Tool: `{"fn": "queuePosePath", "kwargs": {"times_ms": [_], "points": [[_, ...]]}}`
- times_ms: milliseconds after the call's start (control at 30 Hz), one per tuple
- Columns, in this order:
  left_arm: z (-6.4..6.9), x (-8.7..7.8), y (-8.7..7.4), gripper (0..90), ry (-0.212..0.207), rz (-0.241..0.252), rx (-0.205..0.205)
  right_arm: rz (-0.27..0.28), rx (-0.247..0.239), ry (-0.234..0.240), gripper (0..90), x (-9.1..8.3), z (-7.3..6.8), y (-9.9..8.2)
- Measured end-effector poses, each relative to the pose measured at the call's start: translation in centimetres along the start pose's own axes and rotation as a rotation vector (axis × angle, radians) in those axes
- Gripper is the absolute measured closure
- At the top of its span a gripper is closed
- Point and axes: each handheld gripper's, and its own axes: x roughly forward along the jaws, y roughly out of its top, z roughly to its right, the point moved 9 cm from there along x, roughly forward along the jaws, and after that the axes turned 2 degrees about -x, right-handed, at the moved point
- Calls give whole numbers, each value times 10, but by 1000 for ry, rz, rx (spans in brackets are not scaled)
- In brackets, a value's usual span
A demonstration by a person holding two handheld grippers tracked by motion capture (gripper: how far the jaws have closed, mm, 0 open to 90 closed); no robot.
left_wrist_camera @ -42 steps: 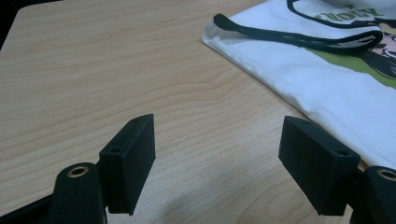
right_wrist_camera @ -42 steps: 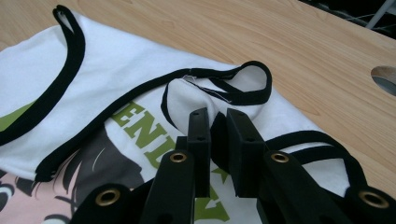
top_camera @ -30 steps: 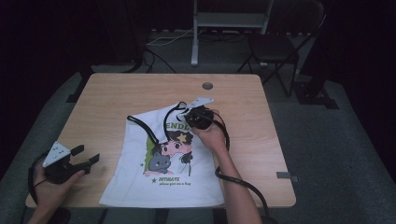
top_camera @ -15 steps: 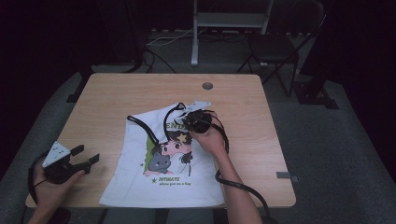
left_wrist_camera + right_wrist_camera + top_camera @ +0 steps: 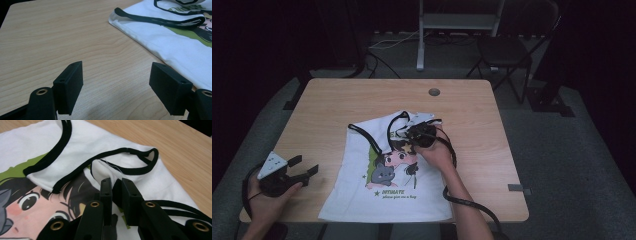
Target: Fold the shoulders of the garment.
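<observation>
On the table (image 5: 322, 105) one shirt (image 5: 362, 200) is lying; the right gripper (image 5: 116, 188) is pinching its fabric, the left gripper (image 5: 116, 85) is resting spread.

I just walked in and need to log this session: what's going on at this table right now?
A person is working on a white sleeveless shirt with black trim and a cartoon print, spread on the light wooden table. The right gripper is shut on a fold of the shirt's fabric near its top end. The left gripper rests open on the table beside the shirt's edge, holding nothing.
</observation>
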Motion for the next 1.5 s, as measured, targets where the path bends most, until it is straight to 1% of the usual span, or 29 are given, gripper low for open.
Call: {"fn": "queuePosePath", "kwargs": {"times_ms": [167, 567, 700, 767, 1000, 1167, 1500], "points": [[0, 0, 0, 268, 0, 1, -1, -9, 4, 5, 800, 0, -4, -5], [0, 0, 0, 268, 1, 1, -2, -16, -27, 32, 801, -3, -17, -13], [0, 0, 0, 268, 1, 1, -1, -21, -49, 44, 801, -4, -22, -16], [0, 0, 0, 268, 2, 1, -1, -23, -49, 50, 801, -5, -24, -17], [0, 0, 0, 268, 2, 3, -4, -27, -64, 66, 801, -7, -29, -21], [0, 0, 0, 268, 3, 3, -4, -36, -77, 81, 801, -7, -34, -25], [0, 0, 0, 268, 3, 2, -4, -50, -82, 104, 798, -8, -38, -31]]}}
